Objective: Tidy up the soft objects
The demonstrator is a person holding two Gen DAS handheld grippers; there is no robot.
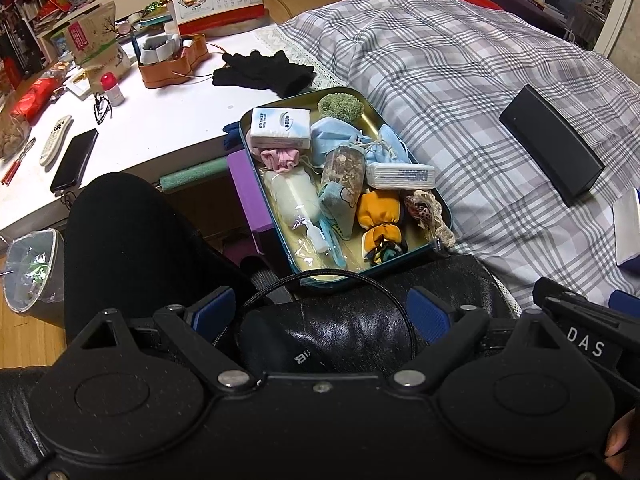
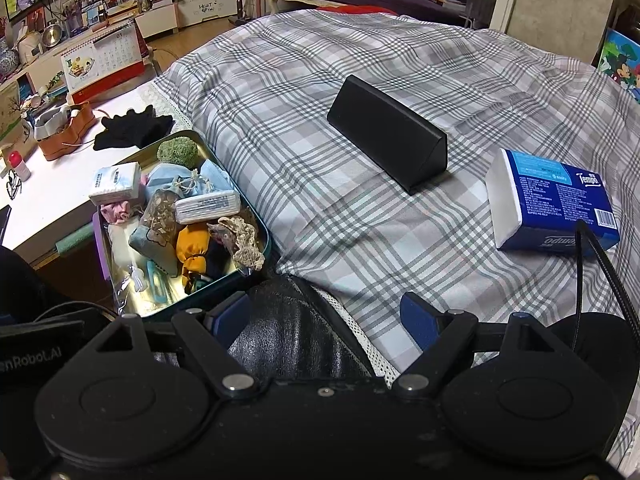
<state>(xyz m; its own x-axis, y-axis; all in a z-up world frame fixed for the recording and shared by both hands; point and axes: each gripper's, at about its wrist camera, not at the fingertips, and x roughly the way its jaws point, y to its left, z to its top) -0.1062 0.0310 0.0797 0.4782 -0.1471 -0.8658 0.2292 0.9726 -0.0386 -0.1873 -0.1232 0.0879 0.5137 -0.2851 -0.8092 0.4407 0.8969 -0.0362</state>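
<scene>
A green metal tin (image 1: 400, 112) (image 2: 262, 220) sits at the edge of the plaid bed, packed with soft things: tissue packs (image 1: 280, 126), a blue cloth pouch (image 1: 336, 136), a pink scrunchie (image 1: 280, 160), an orange cloth bundle (image 1: 380, 212), a sachet (image 1: 344, 168) and a green puff (image 1: 340, 106). My left gripper (image 1: 320, 312) is open and empty, held just short of the tin above a black leather surface. My right gripper (image 2: 324, 316) is open and empty, over the bed's near edge. A blue Tempo tissue pack (image 2: 552, 200) lies on the bed to the right.
A black triangular case (image 2: 388, 144) (image 1: 552, 140) lies on the plaid cover (image 2: 320, 80). Black gloves (image 1: 264, 72) lie on the white table (image 1: 160, 128) with a phone (image 1: 74, 160), remote, orange box and calendar. A bin (image 1: 32, 272) stands at lower left.
</scene>
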